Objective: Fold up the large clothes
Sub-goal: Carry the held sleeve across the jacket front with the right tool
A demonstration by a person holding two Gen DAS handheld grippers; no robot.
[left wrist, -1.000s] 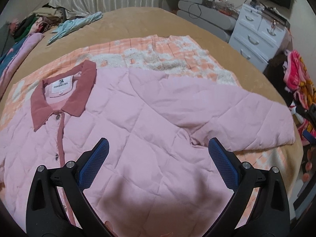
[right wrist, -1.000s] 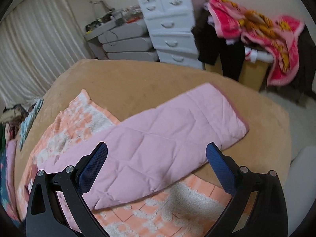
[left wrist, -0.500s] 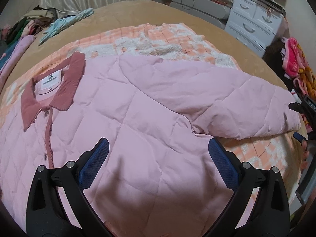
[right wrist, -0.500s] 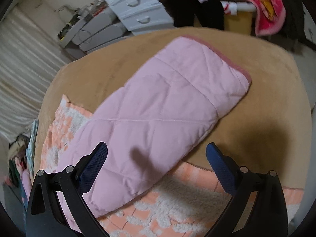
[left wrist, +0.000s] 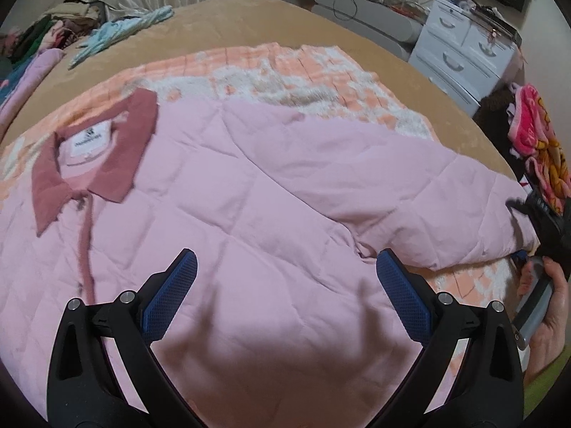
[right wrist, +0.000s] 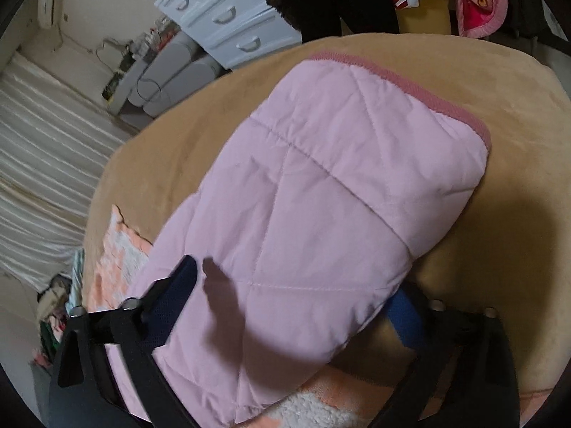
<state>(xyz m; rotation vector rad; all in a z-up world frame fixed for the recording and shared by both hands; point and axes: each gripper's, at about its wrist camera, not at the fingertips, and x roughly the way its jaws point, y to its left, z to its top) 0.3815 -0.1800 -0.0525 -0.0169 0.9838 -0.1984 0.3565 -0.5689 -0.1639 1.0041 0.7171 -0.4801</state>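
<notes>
Left tool [left wrist: 285, 285] hovers spread above the pink quilted jacket [left wrist: 249, 214]; only the right view shows the right tool [right wrist: 296, 296] straddling the sleeve [right wrist: 321, 196], unclosed.

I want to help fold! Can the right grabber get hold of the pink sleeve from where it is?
Probably yes. The right gripper is open, with the sleeve lying between its fingers and nothing covering it.

Black gripper [left wrist: 285, 299] frames, blue textured fingers [left wrist: 171, 299], apparently silver screws.
</notes>
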